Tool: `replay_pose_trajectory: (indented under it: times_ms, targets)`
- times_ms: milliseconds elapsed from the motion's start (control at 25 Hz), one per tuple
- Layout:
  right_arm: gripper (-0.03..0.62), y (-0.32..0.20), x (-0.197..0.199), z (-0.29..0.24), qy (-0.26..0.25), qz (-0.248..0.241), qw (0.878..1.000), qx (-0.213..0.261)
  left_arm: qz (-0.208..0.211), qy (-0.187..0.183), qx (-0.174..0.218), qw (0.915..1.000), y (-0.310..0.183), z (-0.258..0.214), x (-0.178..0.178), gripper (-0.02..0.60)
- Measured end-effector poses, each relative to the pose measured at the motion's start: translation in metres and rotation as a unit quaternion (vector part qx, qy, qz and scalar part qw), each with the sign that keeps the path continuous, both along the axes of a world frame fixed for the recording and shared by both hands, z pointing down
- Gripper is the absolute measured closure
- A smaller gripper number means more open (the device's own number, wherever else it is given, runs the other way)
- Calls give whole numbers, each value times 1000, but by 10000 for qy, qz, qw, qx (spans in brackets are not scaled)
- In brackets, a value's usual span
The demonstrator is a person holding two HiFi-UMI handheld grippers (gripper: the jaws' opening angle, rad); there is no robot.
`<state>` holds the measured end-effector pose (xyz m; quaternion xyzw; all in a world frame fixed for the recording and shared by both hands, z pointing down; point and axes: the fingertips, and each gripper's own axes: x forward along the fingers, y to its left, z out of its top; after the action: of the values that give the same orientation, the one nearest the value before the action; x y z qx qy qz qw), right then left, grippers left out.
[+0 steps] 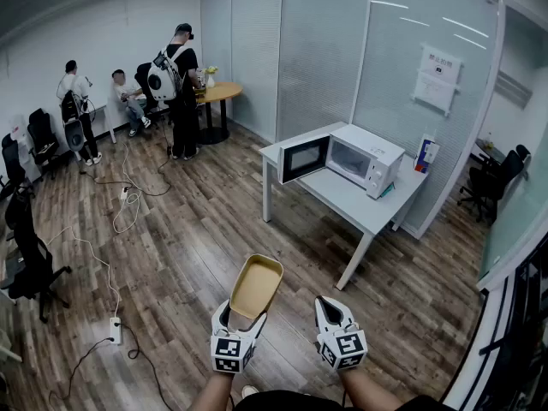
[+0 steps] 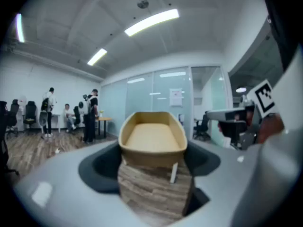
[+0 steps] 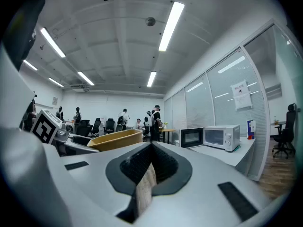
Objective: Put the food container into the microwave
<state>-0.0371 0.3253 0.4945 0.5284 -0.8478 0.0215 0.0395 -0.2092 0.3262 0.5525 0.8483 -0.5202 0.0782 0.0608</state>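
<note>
The food container [image 1: 257,286] is a tan, empty, oblong tray, and my left gripper [image 1: 243,318] is shut on its near end, holding it tilted above the wooden floor. In the left gripper view the container [image 2: 152,137] sits between the jaws of the left gripper [image 2: 152,168]. To its right, my right gripper [image 1: 330,308] is shut and holds nothing; in its own view the right gripper [image 3: 147,174] shows only a thin slit. The white microwave [image 1: 344,156] stands on a white table [image 1: 360,208] ahead, its door open; the microwave [image 3: 211,137] also shows past the container [image 3: 114,139].
Several people stand or sit at the far left by a round wooden table [image 1: 219,92]. Cables and a power strip [image 1: 115,330] lie on the floor at left. Black office chairs [image 1: 31,255] line the left wall. Glass partitions run behind the microwave table.
</note>
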Motion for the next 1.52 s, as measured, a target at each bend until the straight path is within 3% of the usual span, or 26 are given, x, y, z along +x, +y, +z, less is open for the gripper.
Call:
replay_pose_trajectory:
  times_ms: [120,600,920,1320,1520]
  targets:
    - [588,-8,8,-12,13,-60,9998,163,-96,-3,126,9999,-9,-26,9,169]
    - [589,-8,17,-22,80,-85,9993,346,-157,-85,109,9998,-11,-33,21,170]
    - [588,-5,5,-37,-170,-8,9984,535,-69,-77,218,9997,-10,-40,11,169]
    - [588,-15,-35,-34,-43,64,9986,524,149,-133,202,9996,-23,-37,-19,169]
    - [588,-23,-38,-32,-63,215,9984,519,234,-87,220,9994,-36,-38,-21,169]
